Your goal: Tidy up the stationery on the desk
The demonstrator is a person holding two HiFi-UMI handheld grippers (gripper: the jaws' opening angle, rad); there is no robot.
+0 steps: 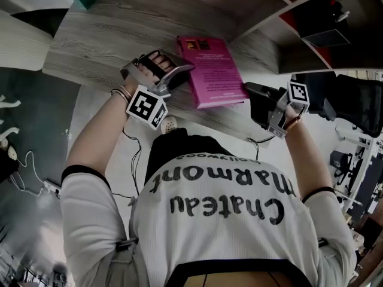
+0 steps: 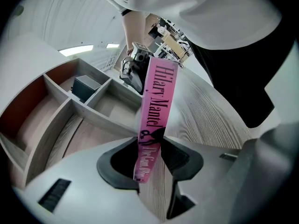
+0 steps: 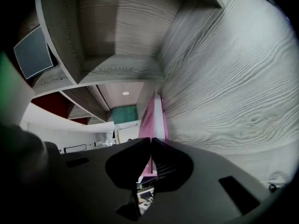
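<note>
Showing the pink book (image 1: 210, 70) low over the table (image 1: 119, 34), just in front of the shelf unit (image 1: 281, 17) and gripped from both ends. The left claw (image 1: 179, 72) is clamped across the spine, the side of the book away from the shelf unit. The right claw (image 1: 250, 94) is clenched almost fully, seemingly pinching a thin pink edge at the corner nearest the shelf unit.

Progress, as judged: the book is gripped but not yet put away. The compartments of the shelf unit look bare except for a dark box (image 1: 323, 17), so the stowing step remains. No other stationery is in sight.

Only the head view shows both claws and the whole cover. The left gripper view alone shows the lettered spine (image 2: 156, 106) filling the gap between its jaws, with the shelf unit's compartments beyond. The right gripper view alone shows the white page block (image 3: 160, 118). No view settles whether the book is clear of the table.
</note>
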